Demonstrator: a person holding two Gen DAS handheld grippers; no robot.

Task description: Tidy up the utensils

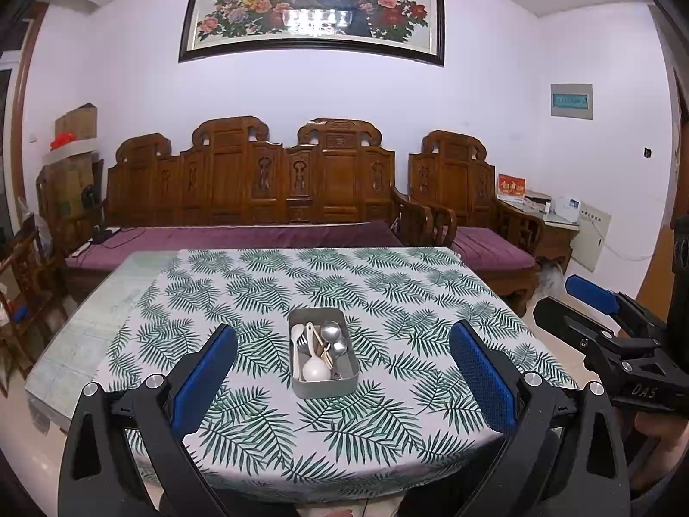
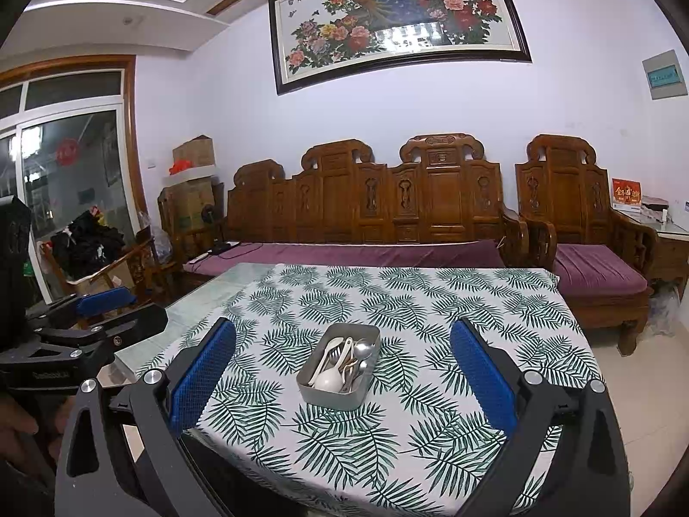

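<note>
A grey metal tray [image 1: 324, 389] stands in the middle of a table covered with a leaf-print cloth [image 1: 387, 297]. It holds several utensils: metal spoons [image 1: 330, 331], a fork and a white ladle-like spoon [image 1: 316, 369]. The tray also shows in the right wrist view [image 2: 331, 397]. My left gripper [image 1: 342, 338] is open and empty, held above the table's near edge. My right gripper [image 2: 343, 336] is open and empty, also back from the tray. Each gripper shows at the edge of the other's view: the right one [image 1: 572, 297], the left one [image 2: 116, 306].
A carved wooden sofa [image 1: 254, 189] with purple cushions and a matching armchair [image 1: 465, 198] stand behind the table. The table's bare left part [image 1: 99, 319] is uncovered. A side table [image 1: 547, 215] is at the far right, boxes [image 1: 73, 163] at the far left.
</note>
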